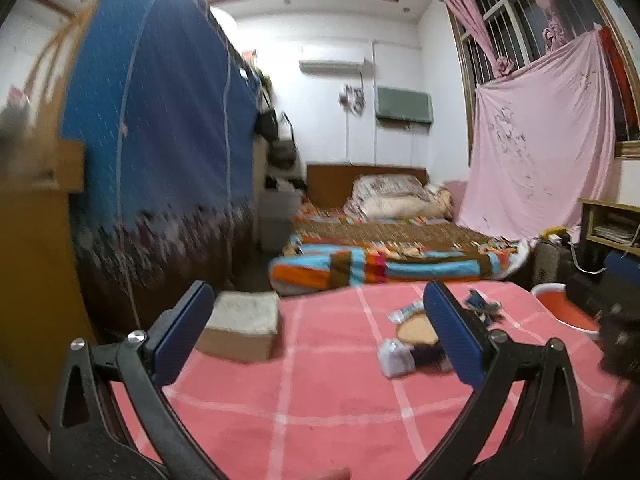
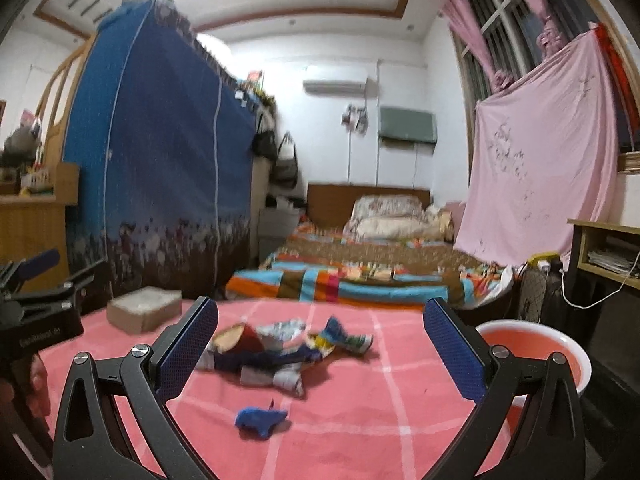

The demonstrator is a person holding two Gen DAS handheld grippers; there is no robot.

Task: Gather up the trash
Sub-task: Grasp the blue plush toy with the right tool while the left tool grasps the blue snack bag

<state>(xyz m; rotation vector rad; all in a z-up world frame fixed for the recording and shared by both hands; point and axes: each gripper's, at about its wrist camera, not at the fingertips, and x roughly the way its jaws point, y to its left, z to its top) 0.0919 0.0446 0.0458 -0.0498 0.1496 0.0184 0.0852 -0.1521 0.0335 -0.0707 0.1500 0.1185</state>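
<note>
A heap of crumpled wrappers (image 2: 280,348) lies on the pink checked cloth (image 2: 344,412), with a small blue scrap (image 2: 260,420) nearer to me. My right gripper (image 2: 320,332) stands open above the cloth, the heap between and beyond its blue pads (image 2: 188,352). In the left wrist view the same wrappers (image 1: 404,344) lie beside the right pad, and my left gripper (image 1: 318,316) is open and holds nothing. The left gripper also shows at the left edge of the right wrist view, with a hand (image 2: 28,384) on it.
A grey-topped cardboard box (image 1: 240,328) sits at the cloth's far left corner. A pink basin (image 2: 532,356) stands off the right edge. Beyond are a striped bed (image 2: 360,276), a tall blue fabric wardrobe (image 2: 160,160) at left and a desk (image 2: 608,248) at right.
</note>
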